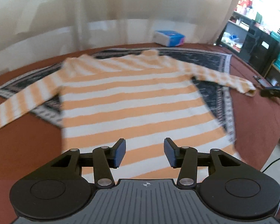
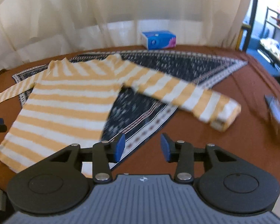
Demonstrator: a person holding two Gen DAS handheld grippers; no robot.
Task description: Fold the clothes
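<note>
Right now my left claw (image 1: 145,152) hangs with its jaws apart and nothing between them, just above the near hem of the one striped sweater (image 1: 132,97). My right claw (image 2: 142,147) is likewise parted and holding nothing, over the table (image 2: 242,145) beside the sweater's right edge. The sweater lies flat, hem toward me, collar pointing away, long axis running near to far, its two sleeves spread sideways (the picture is blurred). Under it lies one dark patterned cloth (image 2: 177,65); farthest back sits one blue box (image 2: 158,39).
</note>
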